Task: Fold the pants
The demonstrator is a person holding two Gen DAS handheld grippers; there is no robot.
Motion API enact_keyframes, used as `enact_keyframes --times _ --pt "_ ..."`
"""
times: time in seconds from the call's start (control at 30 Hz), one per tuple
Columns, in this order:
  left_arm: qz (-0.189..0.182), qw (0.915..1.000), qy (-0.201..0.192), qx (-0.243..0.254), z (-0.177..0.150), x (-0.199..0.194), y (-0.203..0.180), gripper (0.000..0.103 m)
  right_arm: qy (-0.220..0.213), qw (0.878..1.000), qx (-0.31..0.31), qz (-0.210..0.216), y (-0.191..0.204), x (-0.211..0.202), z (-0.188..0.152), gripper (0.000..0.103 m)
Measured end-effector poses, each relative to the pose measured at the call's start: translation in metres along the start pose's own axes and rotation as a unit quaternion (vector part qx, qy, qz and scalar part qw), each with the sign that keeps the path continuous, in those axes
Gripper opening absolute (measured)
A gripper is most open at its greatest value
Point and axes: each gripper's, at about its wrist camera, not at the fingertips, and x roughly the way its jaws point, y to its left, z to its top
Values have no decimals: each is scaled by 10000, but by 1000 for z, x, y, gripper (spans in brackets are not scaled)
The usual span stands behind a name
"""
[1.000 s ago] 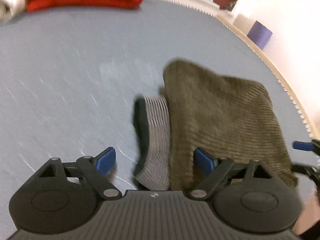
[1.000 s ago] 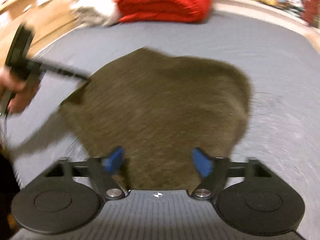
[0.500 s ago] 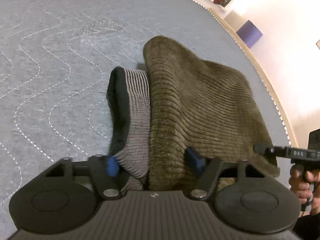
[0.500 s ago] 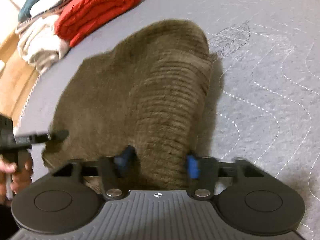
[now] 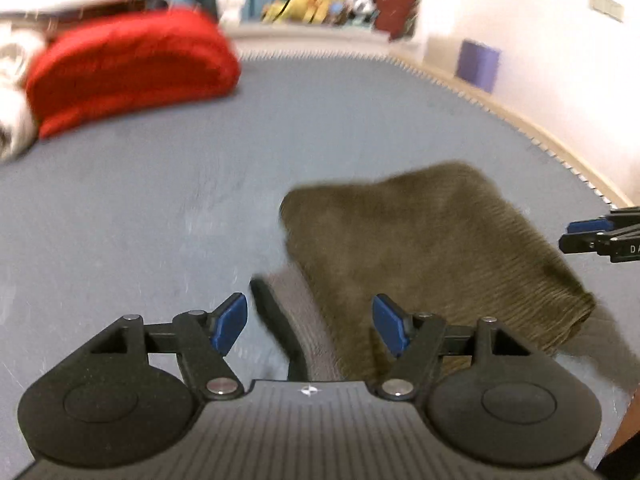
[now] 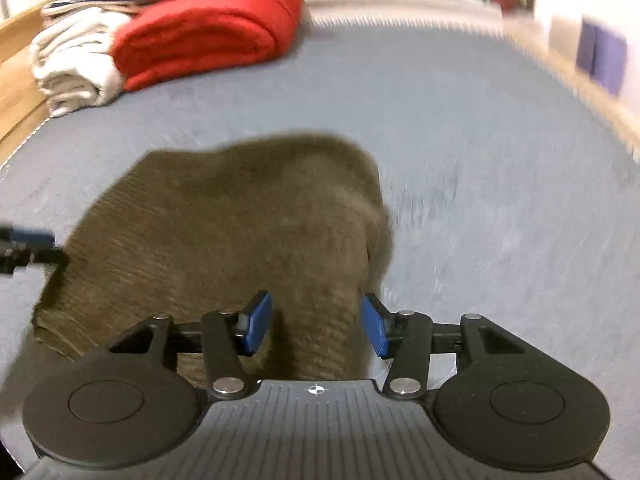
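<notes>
Left gripper (image 5: 310, 322), fingers spread and empty, above the near edge of the folded brown pants (image 5: 432, 248). Right gripper (image 6: 317, 326), likewise spread, straddles the pants (image 6: 224, 232). Pants lie on the grey mattress (image 6: 480, 140); beyond them, a red blanket (image 6: 204, 32).

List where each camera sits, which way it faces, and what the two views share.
Left wrist: on the left gripper, facing forward over the folded pants and gray bed; its open blue fingers show, the right gripper at the right edge.
Right wrist: on the right gripper, facing the pants; open fingers show, the left gripper at the left edge.
Shared: pants, bed, red blanket.
</notes>
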Motion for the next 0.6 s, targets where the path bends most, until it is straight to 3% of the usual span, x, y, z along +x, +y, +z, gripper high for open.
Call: enact_keyframes --times 0.07,0.17,0.23,0.3,0.47,0.6 --pt "-187 9998 -82 44 3 -5 -4 73 -168 9996 -71 231 3 -12 2 53" --pt "-392 9989 -24 269 0 -4 -13 59 -75 9975 -401 579 13 -12 -2 54" --pt "-371 9968 394 596 -8 11 -21 45 434 9935 -804 676 19 6 -14 62" --pt "-168 9911 932 941 -25 34 -23 47 721 9877 -1330 398 27 21 -29 62" --pt "-112 9933 696 919 -21 15 -31 47 704 9902 -1139 392 26 16 -25 63" --pt "-501 9919 349 1115 -21 -13 -47 47 400 9933 -1001 407 24 -3 -21 62"
